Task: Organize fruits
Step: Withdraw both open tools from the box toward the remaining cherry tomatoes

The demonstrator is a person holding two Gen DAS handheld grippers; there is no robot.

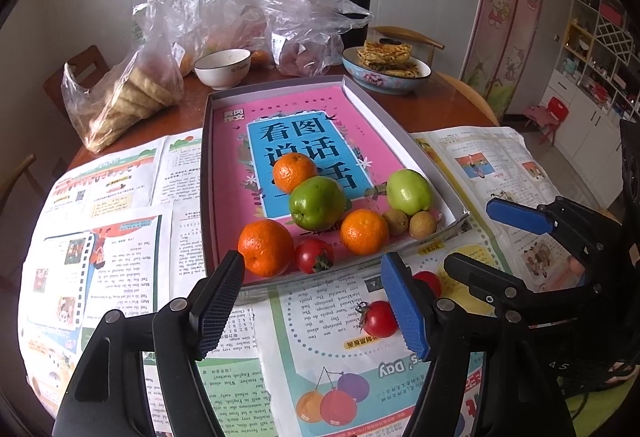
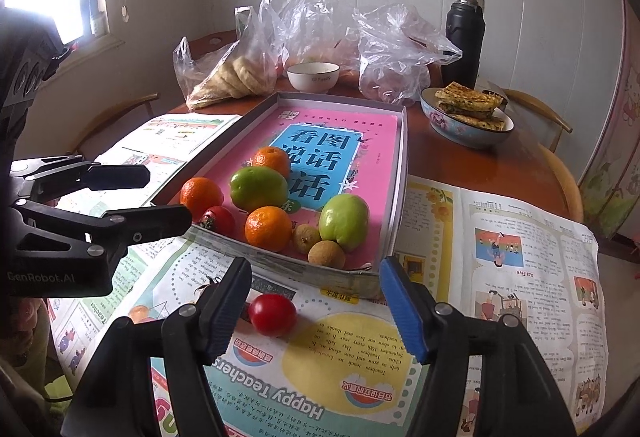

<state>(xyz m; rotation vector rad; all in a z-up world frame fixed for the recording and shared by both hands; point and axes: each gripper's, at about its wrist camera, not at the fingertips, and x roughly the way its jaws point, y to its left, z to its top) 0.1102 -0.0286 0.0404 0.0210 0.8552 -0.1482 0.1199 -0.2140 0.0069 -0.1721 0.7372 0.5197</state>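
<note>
While two cherry tomatoes still sit outside the tray (image 1: 430,173), the job is not finished, and both sit close to its near rim. The tray holds three oranges, two green fruits, two small brown longan-like fruits and one tomato (image 1: 313,256), all bunched at the near end on a pink book cover. Left hand-held gripper (image 1: 312,305) is released, jaws apart, nothing between the pads; one loose tomato (image 1: 378,318) lies just inside its blue finger, on the newspaper (image 1: 120,237) in front of the tray. Right hand-held gripper (image 2: 314,307) is also released and empty; the other loose tomato (image 2: 273,314) lies in front of the tray's near rim, close to its dark finger. Risks: tomatoes are round and smooth, so an off-centre close would likely squirt one sideways across the paper, possibly off the surface. Too much squeeze could split the skin. The two grippers are near each other in front of the tray, so going in at once risks a finger clash. The near rim looks bent and low; a drop onto the crowded near end could knock fruit already there out over it. The tray's far end is free, a safer place to drop.
</note>
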